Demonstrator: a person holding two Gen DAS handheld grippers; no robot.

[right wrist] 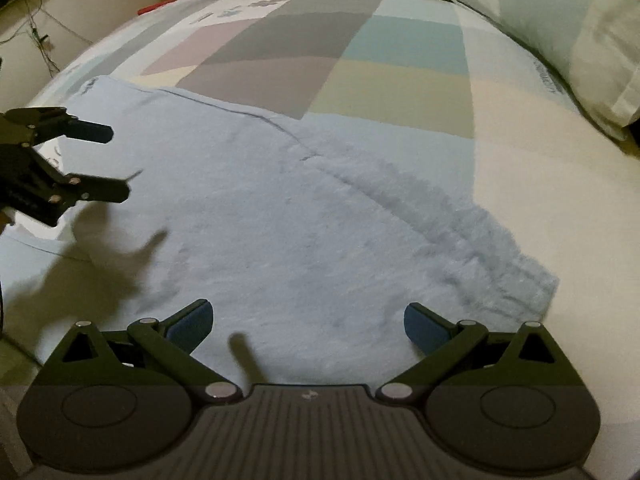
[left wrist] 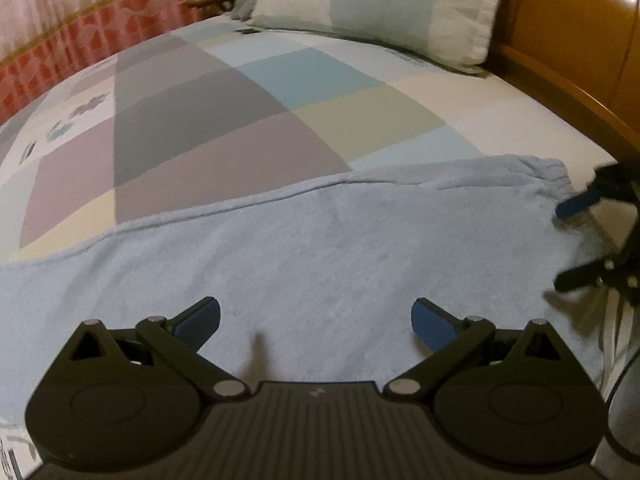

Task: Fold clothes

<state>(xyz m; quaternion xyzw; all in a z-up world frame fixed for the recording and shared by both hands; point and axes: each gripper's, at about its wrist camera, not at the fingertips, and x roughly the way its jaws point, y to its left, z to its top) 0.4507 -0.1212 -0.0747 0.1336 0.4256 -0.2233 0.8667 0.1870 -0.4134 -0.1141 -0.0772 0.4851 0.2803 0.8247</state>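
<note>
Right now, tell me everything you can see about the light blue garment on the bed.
The light blue garment looks like soft, fuzzy knit. It lies spread flat on the patchwork bedspread, a seam running across it and a ribbed hem at one end. Both tongs, left and right, hover open over it; neither grips it.

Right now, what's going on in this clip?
A person is working with two handheld tongs over a light blue garment spread flat on a bed with a patchwork sheet. The left tongs and the right tongs are both open above the near part of the fabric, holding nothing. The garment does not look folded yet; a ribbed cuff or hem lies out to the right. A pillow sits at the head of the bed.
</note>
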